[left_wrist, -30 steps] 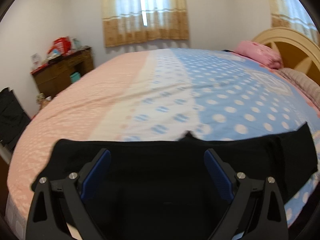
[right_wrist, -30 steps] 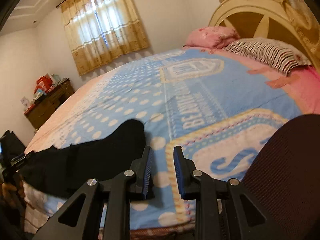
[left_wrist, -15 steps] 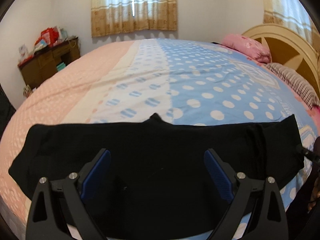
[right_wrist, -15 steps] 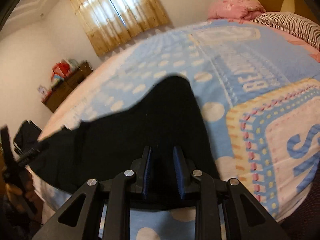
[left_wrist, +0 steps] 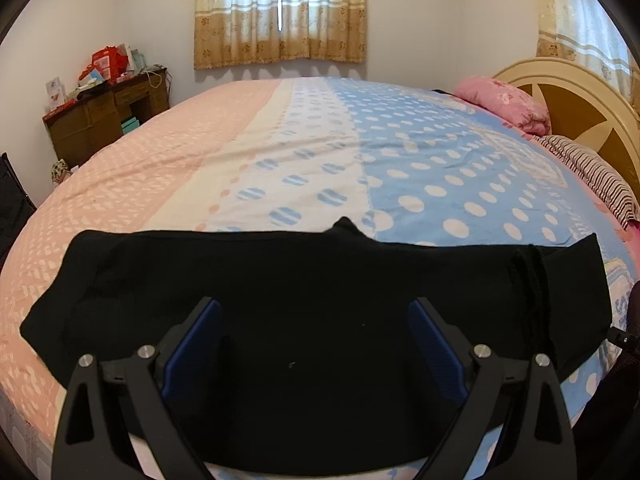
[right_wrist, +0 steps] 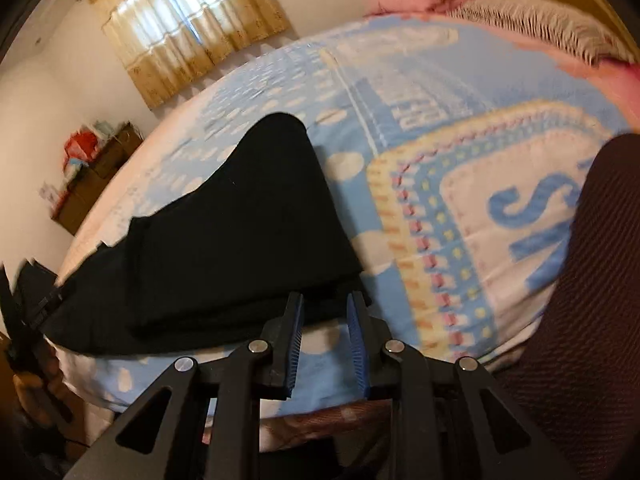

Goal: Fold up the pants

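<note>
While the bed (left_wrist: 304,152) offers broad open quilt beyond them, the black pants (left_wrist: 320,300) lie flat along its near edge, soft, light and best taken at corners. The left gripper (left_wrist: 316,344) hangs wide apart over mid-cloth; the right gripper (right_wrist: 326,320), jaws narrowly parted on nothing, sits at the near right corner.

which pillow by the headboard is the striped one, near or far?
The nearer one: the flat pillow with dark and white stripes lies closer to the black pants. The plain pink floral pillow sits beyond it, toward the far wall.
</note>
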`<state>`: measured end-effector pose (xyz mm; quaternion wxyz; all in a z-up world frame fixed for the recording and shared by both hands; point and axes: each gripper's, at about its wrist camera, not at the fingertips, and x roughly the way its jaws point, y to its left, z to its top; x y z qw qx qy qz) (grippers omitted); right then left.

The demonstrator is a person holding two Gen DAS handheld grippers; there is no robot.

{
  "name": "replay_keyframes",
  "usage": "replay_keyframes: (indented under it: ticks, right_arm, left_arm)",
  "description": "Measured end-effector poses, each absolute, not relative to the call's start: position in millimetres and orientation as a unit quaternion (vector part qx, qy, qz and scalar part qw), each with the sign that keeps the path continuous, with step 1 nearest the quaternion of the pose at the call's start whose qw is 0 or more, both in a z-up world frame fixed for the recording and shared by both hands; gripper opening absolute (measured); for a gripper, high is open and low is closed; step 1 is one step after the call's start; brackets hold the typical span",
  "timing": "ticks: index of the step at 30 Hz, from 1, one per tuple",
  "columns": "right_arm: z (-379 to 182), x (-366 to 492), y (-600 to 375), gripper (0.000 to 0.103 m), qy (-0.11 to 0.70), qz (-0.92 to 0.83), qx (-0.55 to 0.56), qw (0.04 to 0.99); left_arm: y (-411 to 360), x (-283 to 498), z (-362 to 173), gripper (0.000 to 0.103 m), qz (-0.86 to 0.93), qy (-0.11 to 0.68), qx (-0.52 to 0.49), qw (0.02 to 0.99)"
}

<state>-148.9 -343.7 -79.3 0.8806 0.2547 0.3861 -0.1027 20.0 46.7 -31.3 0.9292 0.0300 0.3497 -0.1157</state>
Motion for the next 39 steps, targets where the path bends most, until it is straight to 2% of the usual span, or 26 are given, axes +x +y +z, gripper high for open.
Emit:
replay_keyframes:
  ticks: [2,4,14,19,24,30,39]
  right_arm:
    - [-82.8,-146.6,-346.6,0.022,0.386,-0.108,0.263,0.878]
    - [-85.0,-140.5,-348.2,0.01,0.386,-0.111,0.256,0.879]
    - [-93.1,-127.6,-347.6,0.01,0.37,-0.119,0.247,0.888]
    - [-60.5,-156.0,-347.9,0.01,0.334,-0.127,0.256,0.898]
    - [-22.9,-165.6,-341.2,0.011,0.265,-0.159,0.213,0.927]
    - [-21.3,-140.3,-303.0,0.011,0.272,-0.103,0.182,0.939]
    - [-18.8,-117.4,-261.7,0.011,0.299,-0.049,0.15,0.941]
  left_arm:
    - [48.9,20.2,-31.3,0.097,-0.113,0.35,0.028,0.93]
    - [50.5,21.5,-32.0,0.097,-0.11,0.352,0.023,0.929]
    - [63.0,20.6,-30.2,0.097,-0.09,0.347,0.027,0.933]
    - [97.5,14.3,-16.3,0.097,-0.05,0.317,0.032,0.947]
    - [173.0,8.6,-0.4,0.097,0.035,0.288,-0.025,0.957]
    - [248.9,-4.3,-8.5,0.097,0.098,0.278,-0.096,0.951]
    - [234.3,15.2,-50.9,0.097,0.071,0.31,-0.147,0.936]
